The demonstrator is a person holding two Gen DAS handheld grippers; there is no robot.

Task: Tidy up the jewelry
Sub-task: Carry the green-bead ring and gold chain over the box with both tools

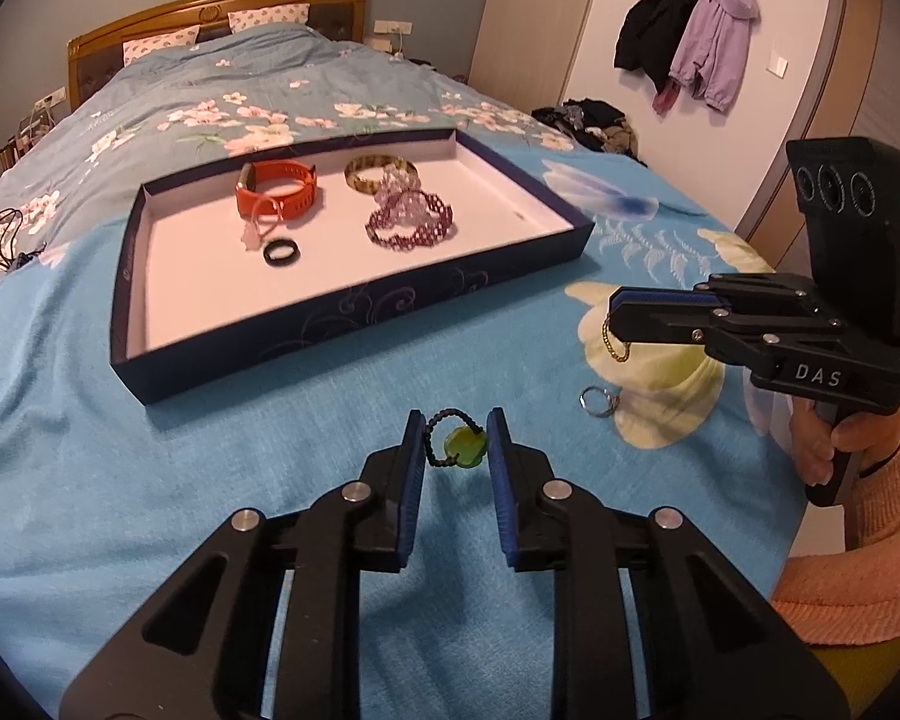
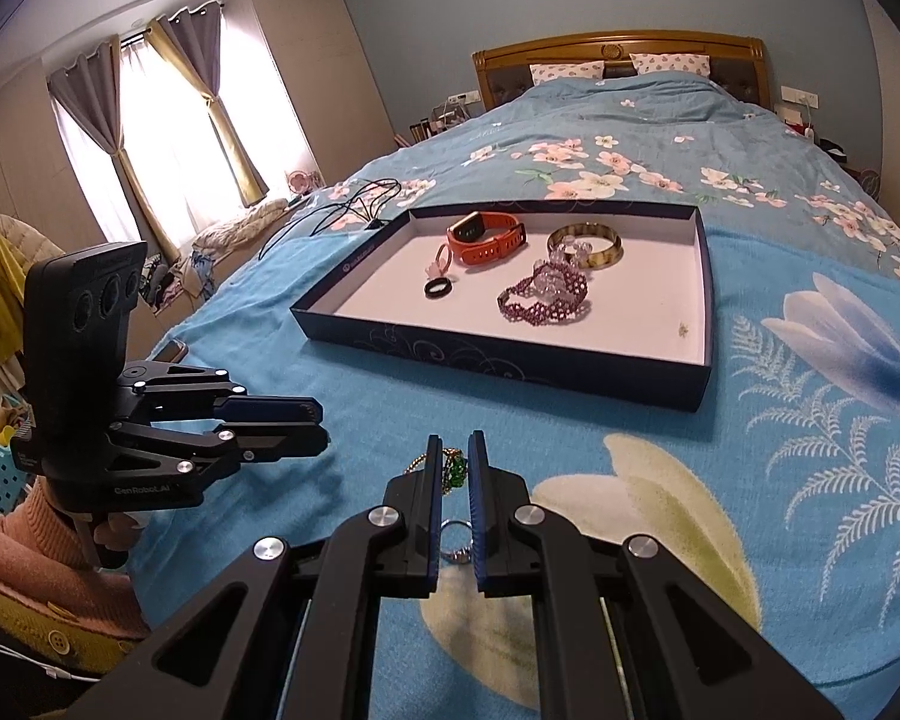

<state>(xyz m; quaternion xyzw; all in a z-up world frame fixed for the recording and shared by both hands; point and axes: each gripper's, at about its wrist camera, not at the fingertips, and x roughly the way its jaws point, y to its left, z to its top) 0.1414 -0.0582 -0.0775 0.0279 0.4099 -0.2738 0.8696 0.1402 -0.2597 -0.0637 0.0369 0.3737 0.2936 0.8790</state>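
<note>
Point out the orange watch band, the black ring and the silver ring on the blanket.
orange watch band (image 1: pixel 279 189), left wrist view, on its strap.
black ring (image 1: pixel 281 253), left wrist view, on its rim, inside the tray.
silver ring (image 1: pixel 598 401), left wrist view, on its hoop.

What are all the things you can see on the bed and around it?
tray: 1, dark blue, white inside, on the blanket
watch strap: 1, orange, in tray
black ring: 1, in tray
bead bracelet: 1, purple, in tray
bangle: 1, brown, in tray
silver ring: 1, on the blanket, outside tray
green charm: 1, on black cord, near tray
gold chain: 1, hanging above the blanket
blanket: 1, blue, flowered
jackets: 2, black and purple, on wall hooks
left gripper: black, blue fingers, shut on the green charm
right gripper: black, blue fingers, shut on the gold chain
</note>
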